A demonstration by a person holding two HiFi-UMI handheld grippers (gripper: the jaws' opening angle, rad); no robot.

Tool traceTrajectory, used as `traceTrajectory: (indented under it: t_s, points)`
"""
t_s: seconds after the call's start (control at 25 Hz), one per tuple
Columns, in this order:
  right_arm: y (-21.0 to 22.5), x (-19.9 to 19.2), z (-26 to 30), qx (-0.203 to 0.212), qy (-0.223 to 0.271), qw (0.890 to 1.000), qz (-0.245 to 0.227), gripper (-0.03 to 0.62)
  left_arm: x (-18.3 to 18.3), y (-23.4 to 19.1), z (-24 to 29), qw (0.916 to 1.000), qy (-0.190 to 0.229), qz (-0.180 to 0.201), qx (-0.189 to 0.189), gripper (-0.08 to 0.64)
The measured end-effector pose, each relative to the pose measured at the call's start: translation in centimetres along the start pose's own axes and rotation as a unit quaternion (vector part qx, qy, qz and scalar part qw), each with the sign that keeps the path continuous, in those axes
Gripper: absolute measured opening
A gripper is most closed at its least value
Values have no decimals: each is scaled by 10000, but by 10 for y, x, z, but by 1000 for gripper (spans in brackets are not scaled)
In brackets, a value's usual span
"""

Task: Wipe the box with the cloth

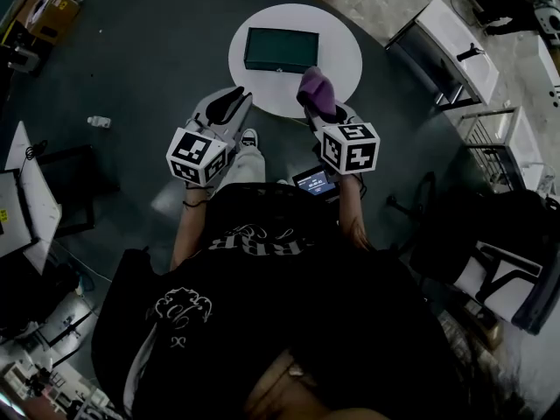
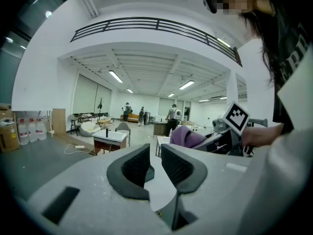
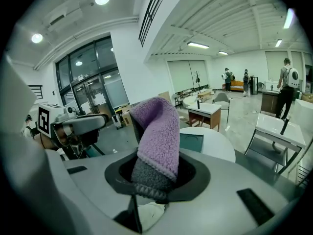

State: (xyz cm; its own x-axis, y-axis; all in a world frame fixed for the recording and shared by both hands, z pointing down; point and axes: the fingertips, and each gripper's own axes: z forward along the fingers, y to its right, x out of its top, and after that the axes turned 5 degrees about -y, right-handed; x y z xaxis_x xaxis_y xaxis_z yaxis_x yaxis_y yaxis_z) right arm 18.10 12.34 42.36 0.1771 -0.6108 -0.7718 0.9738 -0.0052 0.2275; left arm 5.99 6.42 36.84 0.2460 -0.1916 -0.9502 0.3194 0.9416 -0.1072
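We hold a soft purple cloth (image 3: 157, 131) tight in our right gripper (image 3: 155, 173). Its jaws are squeezed on the bottom end of the cloth, and the rest sticks up and flops over. Our left gripper (image 2: 155, 163) has nothing in it, and its jaws stand a little apart. The flat dark green box (image 1: 281, 49) lies on the round white table (image 1: 343, 59) in front of us. The cloth is up in the air over the near part of the table, close to the box but not on it. We think the wiping has not started yet. To do it well, we should tip the right gripper down so the floppy end of the cloth lies flat on the lid. Then we can rub from one side to the other in long strokes, and go along the sides too. The box looks light and might slide, so the left gripper could press on a corner to keep it from moving. We should push softly, so the hard jaws do not scratch the lid. The lid of the box is down, so we cannot tell if anything is inside.
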Motion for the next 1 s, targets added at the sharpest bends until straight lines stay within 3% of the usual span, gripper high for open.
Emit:
traceTrajectory:
  t_s: [0.2, 0.36, 0.56, 1.0]
  points:
    - [18, 32, 41, -111, -182, 9998, -42, 109, 6, -48, 38, 9989, -217, 378, -196, 66]
    - [27, 59, 90, -248, -387, 9987, -230, 109, 10, -95, 56, 9989, -232, 222, -333, 64]
    - [41, 84, 167, -112, -685, 9976, -85, 109, 5, -145, 80, 9979, -382, 183, -480, 64]
    - [48, 67, 318, 84, -1625, 9849, 593, 109, -11, -184, 104, 9933, -637, 114, -962, 66]
